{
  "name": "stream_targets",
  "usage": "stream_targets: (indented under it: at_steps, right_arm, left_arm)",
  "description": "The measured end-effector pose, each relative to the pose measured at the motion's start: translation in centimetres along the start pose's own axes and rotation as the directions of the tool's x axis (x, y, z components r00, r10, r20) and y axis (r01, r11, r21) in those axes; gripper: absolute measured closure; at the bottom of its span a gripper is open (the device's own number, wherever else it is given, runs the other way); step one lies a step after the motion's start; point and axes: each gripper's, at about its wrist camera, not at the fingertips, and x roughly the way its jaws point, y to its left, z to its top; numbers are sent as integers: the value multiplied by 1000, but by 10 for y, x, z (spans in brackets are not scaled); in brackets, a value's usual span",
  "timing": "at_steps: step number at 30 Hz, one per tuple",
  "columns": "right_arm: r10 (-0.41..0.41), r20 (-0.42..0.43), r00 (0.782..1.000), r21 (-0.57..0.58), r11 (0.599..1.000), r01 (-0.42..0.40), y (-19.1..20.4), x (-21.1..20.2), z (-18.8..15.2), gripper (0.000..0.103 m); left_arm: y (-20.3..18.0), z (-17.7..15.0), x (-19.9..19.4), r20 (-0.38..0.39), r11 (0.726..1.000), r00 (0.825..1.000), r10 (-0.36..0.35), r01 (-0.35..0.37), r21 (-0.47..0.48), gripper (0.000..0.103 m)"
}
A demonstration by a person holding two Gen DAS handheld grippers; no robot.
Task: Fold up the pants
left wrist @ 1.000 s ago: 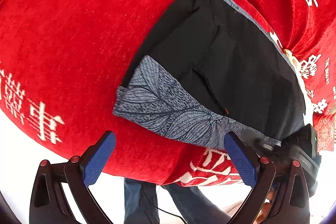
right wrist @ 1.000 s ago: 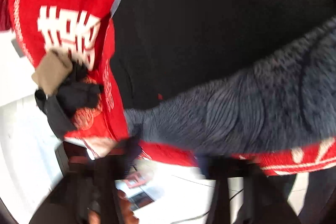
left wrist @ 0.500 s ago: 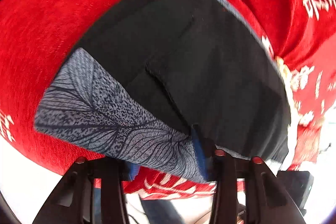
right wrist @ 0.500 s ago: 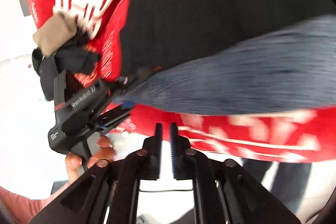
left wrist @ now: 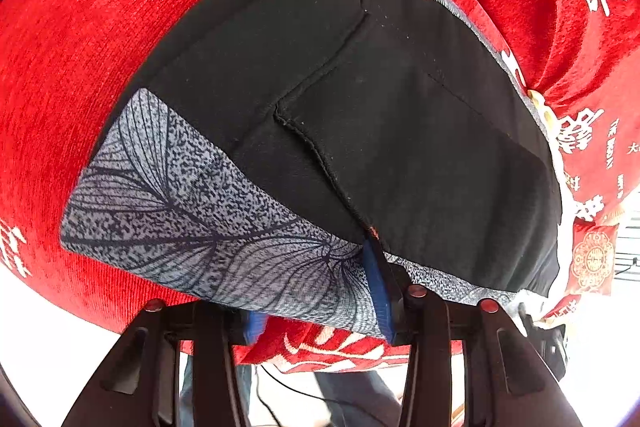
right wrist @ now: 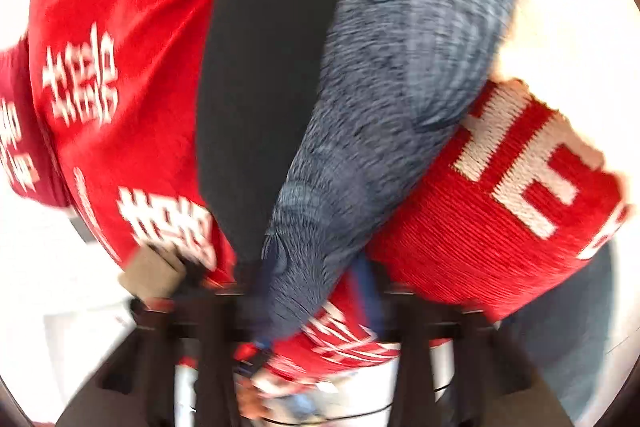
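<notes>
Because the pants (left wrist: 360,115) lay near the front edge of a red cloth (left wrist: 100,39) with white characters, and that cloth hung loose over the edge, we judged the first danger to be that a finger would catch the red cloth together with the garment — then any lift would drag the cover and spoil the fold. A second danger was that only the top layer of the patterned grey band (left wrist: 192,215) would be taken, so the black layers under it would stay behind and the fold would come out uneven. We held the left gripper (left wrist: 320,307) at the near edge of the pants: its blue pads (left wrist: 378,287) stood narrowed around the grey hem, one pad over the fabric and the other showing under it, so it seemed to us closed on the hem, though how firmly we could not say. The right gripper (right wrist: 312,311) was much harder to read, since its view was smeared by motion; the grey band (right wrist: 400,87) ran down between its dark fingers and red cloth (right wrist: 120,107) showed there as well, but whether the jaws had closed on the pants, we could not tell. The pants themselves (right wrist: 260,87) rested flat on the cloth, black part up, with the patterned band turned toward us.
</notes>
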Motion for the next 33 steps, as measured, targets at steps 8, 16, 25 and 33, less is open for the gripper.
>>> stream_targets:
  at_steps: [8, 16, 25, 33]
  right_arm:
    - [-106, -86, 991, -227, 970, 84, 108, -3, 25, 97]
    - [-199, -214, 957, -489, 869, 71, 227, 34, 109, 97]
    - [-446, -262, 856, -598, 771, 218, 238, 177, 228, 93]
    - [-469, -259, 844, -713, 683, 160, 273, 150, 192, 35]
  left_arm:
    - [-38, 18, -37, 79, 1000, 997, -20, 21, -18, 81]
    - [-104, 98, -78, 266, 998, 962, -57, 50, 34, 81]
    - [-128, 206, -5, 376, 968, 897, 233, -249, -5, 24]
    - [-129, 188, -44, 407, 924, 840, 359, -381, -29, 24]
